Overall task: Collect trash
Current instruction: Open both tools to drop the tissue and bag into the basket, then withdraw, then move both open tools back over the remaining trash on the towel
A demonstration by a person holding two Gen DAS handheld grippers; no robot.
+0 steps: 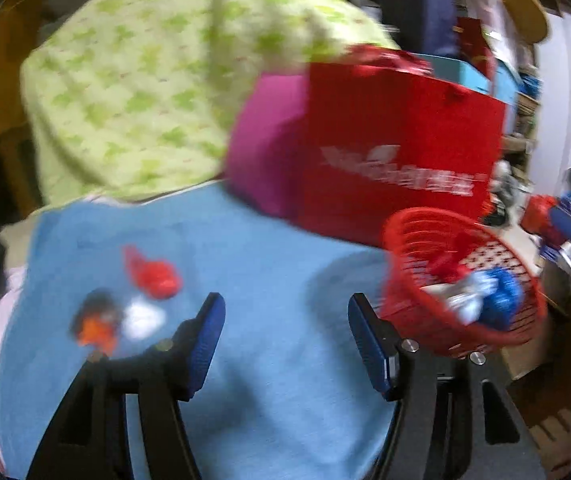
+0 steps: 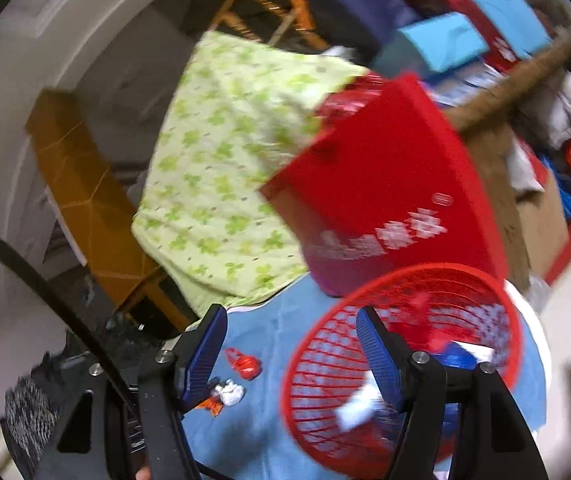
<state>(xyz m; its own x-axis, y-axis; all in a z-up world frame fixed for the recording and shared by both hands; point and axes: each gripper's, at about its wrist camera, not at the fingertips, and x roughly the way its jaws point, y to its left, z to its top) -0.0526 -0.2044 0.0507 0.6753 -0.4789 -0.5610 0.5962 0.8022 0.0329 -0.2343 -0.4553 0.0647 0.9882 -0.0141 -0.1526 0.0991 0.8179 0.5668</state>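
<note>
A red mesh basket stands on the blue cloth and holds red, white and blue wrappers. A red wrapper, a white crumpled piece and an orange-and-black scrap lie on the cloth, left of the basket. My left gripper is open and empty above the cloth, between the loose trash and the basket. My right gripper is open and empty; its right finger shows in front of the basket.
A red paper bag and a magenta box stand behind the basket. A green patterned cloth is piled at the back. Cluttered boxes lie beyond. An orange box sits at left.
</note>
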